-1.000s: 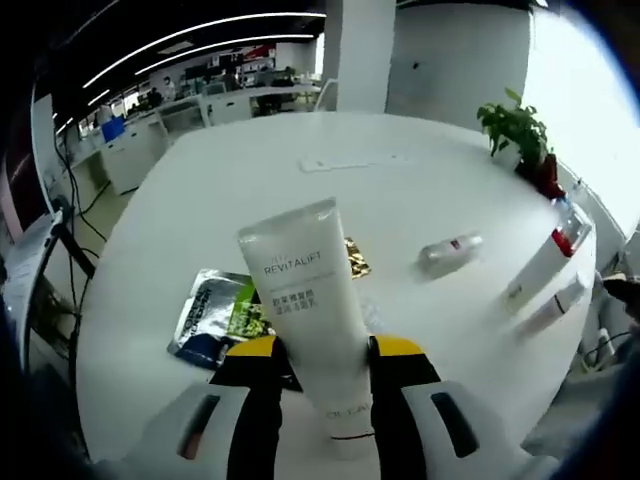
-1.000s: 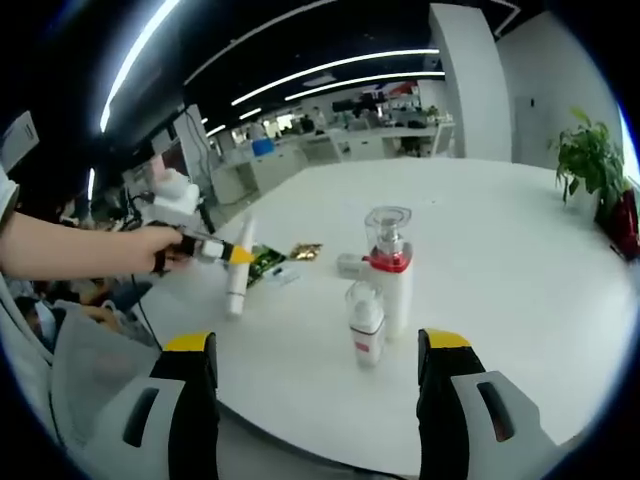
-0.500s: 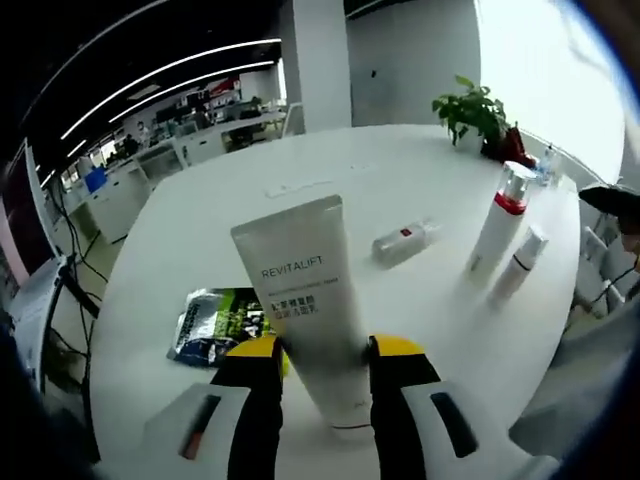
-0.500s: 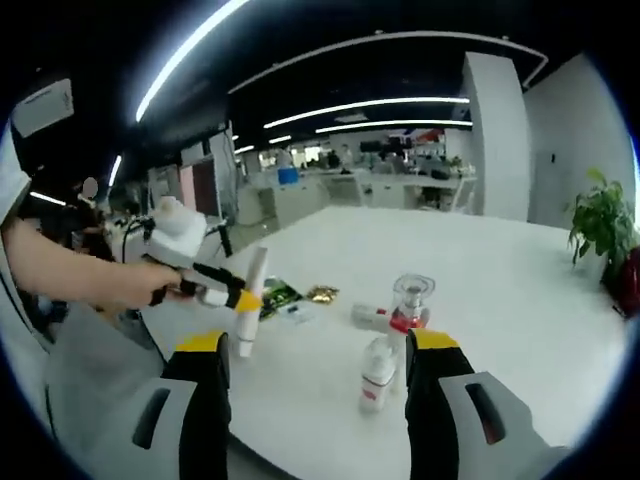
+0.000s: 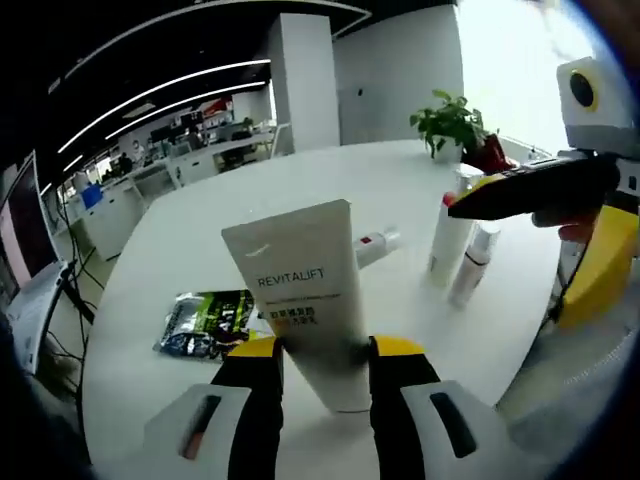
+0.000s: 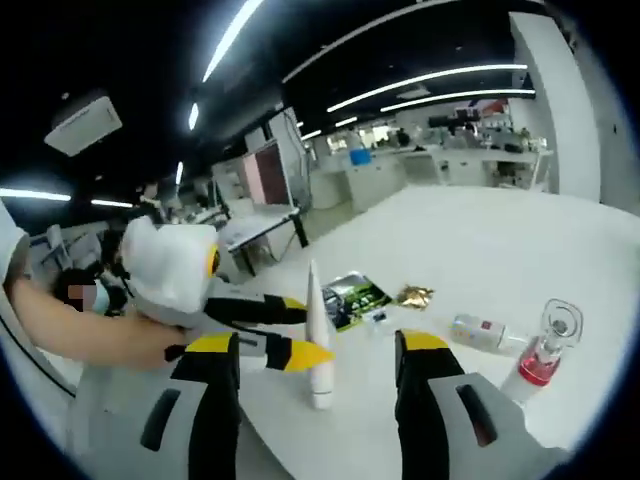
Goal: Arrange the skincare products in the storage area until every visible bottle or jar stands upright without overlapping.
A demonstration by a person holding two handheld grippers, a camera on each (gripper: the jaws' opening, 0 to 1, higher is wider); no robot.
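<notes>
White surface [image 5: 300,190] carries everything. Left tongs [image 5: 322,360] stay clamped on the tube [image 5: 305,290], now upright, cap down near the front edge, so it looks nearly placed. Right tongs [image 6: 318,350], jaws apart and holding nothing, have swung toward it. Further in, a pump bottle [image 5: 447,232] and a small bottle [image 5: 470,272] stand together; a vial [image 5: 373,244] lies flat and needs righting. Sachets [image 5: 205,320] lie beside the tube.
</notes>
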